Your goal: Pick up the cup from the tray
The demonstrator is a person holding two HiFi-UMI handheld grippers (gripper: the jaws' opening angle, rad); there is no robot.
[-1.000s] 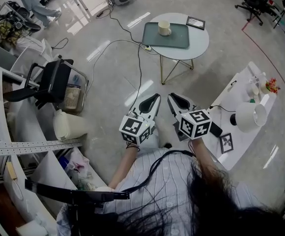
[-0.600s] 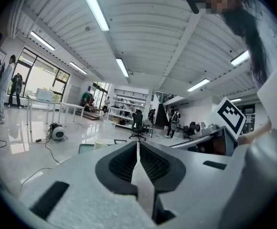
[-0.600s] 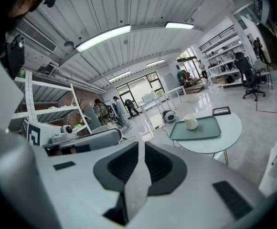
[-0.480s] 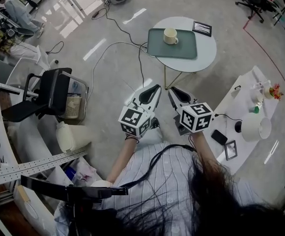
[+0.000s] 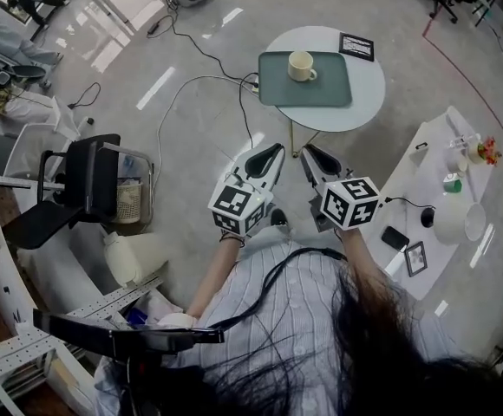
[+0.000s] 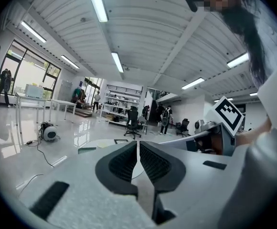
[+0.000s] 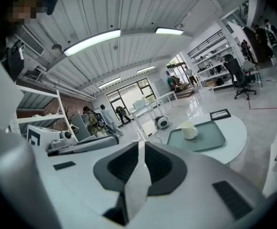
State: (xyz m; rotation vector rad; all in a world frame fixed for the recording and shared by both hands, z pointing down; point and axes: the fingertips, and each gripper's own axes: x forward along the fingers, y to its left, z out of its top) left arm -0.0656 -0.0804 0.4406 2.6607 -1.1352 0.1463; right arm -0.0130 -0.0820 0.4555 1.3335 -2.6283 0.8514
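The round white table [image 5: 369, 94] is standing well ahead of the person, carrying the green tray [image 5: 321, 94]. The left gripper [image 5: 276, 150] and right gripper [image 5: 307, 151] are riding side by side, both pressed together on nothing. The cream cup [image 5: 301, 65] is standing upright on the tray, well apart and almost dead ahead, handle pointing right. The right gripper is looking marginally nearer.
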